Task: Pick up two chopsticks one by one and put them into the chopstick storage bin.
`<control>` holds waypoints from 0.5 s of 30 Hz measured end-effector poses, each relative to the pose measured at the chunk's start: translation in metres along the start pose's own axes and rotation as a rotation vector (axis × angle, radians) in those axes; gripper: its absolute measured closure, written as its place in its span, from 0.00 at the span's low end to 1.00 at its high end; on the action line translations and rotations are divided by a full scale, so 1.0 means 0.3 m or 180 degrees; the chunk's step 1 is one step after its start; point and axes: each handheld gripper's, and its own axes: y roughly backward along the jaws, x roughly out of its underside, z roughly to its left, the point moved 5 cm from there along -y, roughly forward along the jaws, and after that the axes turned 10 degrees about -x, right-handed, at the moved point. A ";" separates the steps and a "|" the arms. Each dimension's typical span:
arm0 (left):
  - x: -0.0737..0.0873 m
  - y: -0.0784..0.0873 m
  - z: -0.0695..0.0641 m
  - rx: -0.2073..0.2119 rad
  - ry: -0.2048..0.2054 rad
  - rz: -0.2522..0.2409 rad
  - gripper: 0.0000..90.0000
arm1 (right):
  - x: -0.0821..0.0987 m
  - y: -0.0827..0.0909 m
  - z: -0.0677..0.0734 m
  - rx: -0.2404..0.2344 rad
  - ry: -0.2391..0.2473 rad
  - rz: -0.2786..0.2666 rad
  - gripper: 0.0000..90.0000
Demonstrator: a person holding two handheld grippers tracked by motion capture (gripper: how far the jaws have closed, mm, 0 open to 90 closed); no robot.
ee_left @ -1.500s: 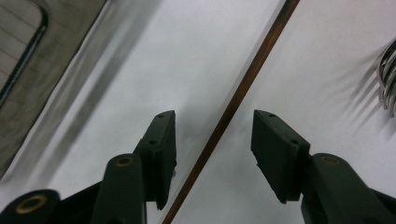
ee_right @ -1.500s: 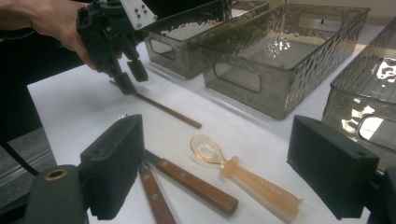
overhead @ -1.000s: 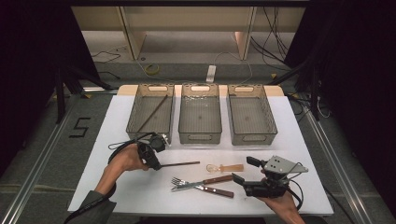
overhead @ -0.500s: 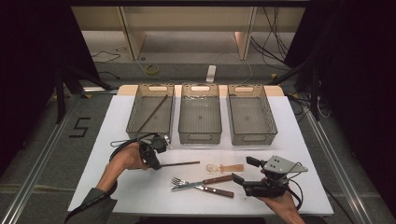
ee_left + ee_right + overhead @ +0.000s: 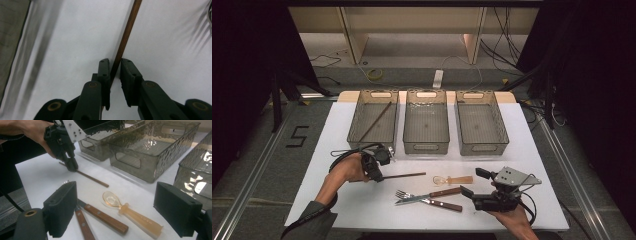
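A thin brown chopstick [image 5: 404, 175] [image 5: 127, 32] [image 5: 92, 178] lies on the white table, pointing right. My left gripper [image 5: 377, 177] [image 5: 115, 60] [image 5: 71, 166] points down over the stick's left end. Its jaws have just been closing and stand narrowly apart with the stick between them; a slim gap shows at one pad. At the front right my right gripper [image 5: 473, 182] [image 5: 117, 187] is held wide open and empty. Before it lie a translucent amber spoon [image 5: 453, 179] [image 5: 130, 213], a wood-handled fork [image 5: 412, 196] and a wood-handled knife [image 5: 439, 202].
Three clear bins stand in a row at the back: the left bin [image 5: 354, 120] holds another chopstick [image 5: 374, 121], and the middle bin [image 5: 426, 145] and right bin [image 5: 480, 147] look empty. Cables trail from both grippers.
Both hands keep their places. In the high view the stick and the cutlery lie where they lay a second ago.
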 end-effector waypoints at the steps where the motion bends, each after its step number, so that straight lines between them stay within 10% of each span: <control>1: 0.001 -0.001 -0.001 0.0006 0.0006 -0.0012 0.86 | 0.000 0.000 0.000 0.0002 -0.0002 0.0001 0.22; 15: 0.002 0.002 -0.009 0.0044 -0.0118 0.0001 0.93 | 0.001 -0.001 0.002 -0.0009 0.0002 0.0014 0.22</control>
